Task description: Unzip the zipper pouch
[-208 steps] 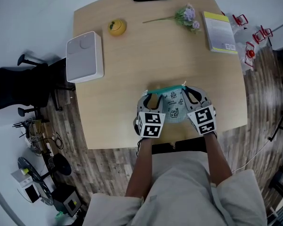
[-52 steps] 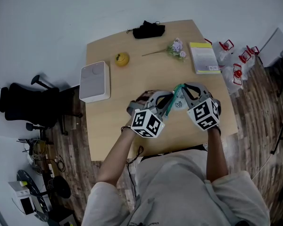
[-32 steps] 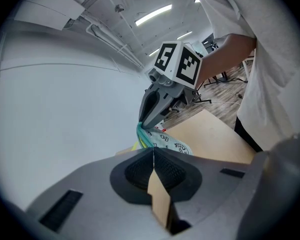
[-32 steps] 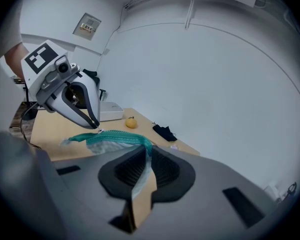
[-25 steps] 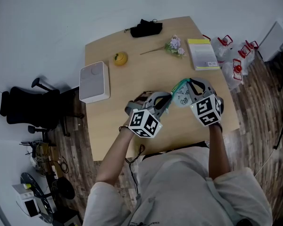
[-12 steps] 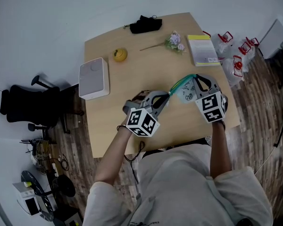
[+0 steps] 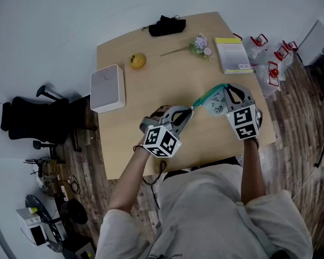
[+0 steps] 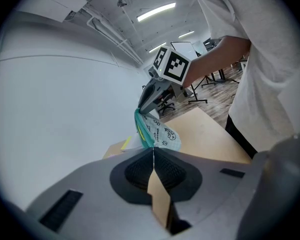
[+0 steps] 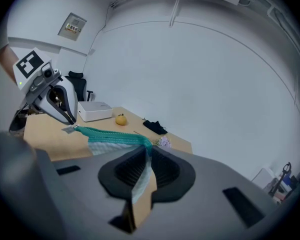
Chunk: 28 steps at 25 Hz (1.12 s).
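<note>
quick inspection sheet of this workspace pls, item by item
surface: light wooden table
job's things: zipper pouch stretched between both grippers, teal zipper on top
clutter: white box, yellow fruit, black cloth, flower sprig, book
grippers: left gripper shut on the pouch's zipper end; right gripper shut on its other end
cables: tangle on the floor left of the table
surroundings: black chair, red-handled items on the wood floor

zipper pouch [image 7: 215, 104]: partly behind right tool [image 7: 227, 90] | book [image 7: 233, 55] print: unreadable
</note>
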{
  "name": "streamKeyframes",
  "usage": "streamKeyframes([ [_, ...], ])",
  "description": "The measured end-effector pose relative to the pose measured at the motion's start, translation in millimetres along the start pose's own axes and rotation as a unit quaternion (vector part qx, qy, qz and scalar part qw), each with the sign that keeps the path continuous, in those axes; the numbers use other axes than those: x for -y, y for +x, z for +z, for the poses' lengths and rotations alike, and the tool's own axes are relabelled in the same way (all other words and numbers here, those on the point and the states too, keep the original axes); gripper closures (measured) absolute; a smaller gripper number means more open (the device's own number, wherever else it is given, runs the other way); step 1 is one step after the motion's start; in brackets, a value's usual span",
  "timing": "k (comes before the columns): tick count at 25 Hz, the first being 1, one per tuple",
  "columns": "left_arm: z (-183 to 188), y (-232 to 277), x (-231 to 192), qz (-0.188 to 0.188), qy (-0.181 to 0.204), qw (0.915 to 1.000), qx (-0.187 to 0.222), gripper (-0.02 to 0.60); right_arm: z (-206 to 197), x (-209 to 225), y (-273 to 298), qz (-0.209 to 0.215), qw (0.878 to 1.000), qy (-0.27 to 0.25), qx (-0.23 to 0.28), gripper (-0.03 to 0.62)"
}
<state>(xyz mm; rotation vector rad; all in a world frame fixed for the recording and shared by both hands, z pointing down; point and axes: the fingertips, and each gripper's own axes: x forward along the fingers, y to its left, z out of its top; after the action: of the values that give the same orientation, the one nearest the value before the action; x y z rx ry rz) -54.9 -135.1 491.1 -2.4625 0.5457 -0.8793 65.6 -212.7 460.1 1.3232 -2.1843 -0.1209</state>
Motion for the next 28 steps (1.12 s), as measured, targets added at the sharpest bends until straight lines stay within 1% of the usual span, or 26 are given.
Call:
streamKeyframes([
  [2,-7,2,-1,0.005,-0.012,0.9999,-0.004,0.558,2,-4,1,0.006,1.000,0.008,0.004,0.553],
  [5,-21,4,-6,0.019,-0.055,0.9983,-0.005,0.558,3,-11,1,0.014,1.000,0.003,0.007,0.553],
  [10,-39,-3,-23,0.066,-0.124,0.9901,-0.003,0.557,4,-25,4,0.030,0.999,-0.004,0.013,0.553],
  [14,-49,-11,-39,0.108,-0.170,0.9795,-0.003,0.557,6,-36,7,0.044,0.999,-0.005,0.023,0.553],
  [18,-60,-17,-54,0.141,-0.216,0.9662,-0.012,0.557,11,-48,10,0.055,0.998,-0.008,0.029,0.553],
  [22,-61,-25,-64,0.154,-0.268,0.9510,0.018,0.557,17,-54,15,0.058,0.998,0.001,0.037,0.553],
  [25,-61,-29,-63,0.155,-0.277,0.9480,0.021,0.555,21,-54,16,0.057,0.997,0.004,0.043,0.553],
  [26,-61,-30,-63,0.156,-0.282,0.9462,0.023,0.555,23,-54,16,0.058,0.997,0.014,0.044,0.553],
  [28,-62,-33,-63,0.161,-0.300,0.9397,0.031,0.555,25,-54,16,0.063,0.996,0.044,0.048,0.553],
])
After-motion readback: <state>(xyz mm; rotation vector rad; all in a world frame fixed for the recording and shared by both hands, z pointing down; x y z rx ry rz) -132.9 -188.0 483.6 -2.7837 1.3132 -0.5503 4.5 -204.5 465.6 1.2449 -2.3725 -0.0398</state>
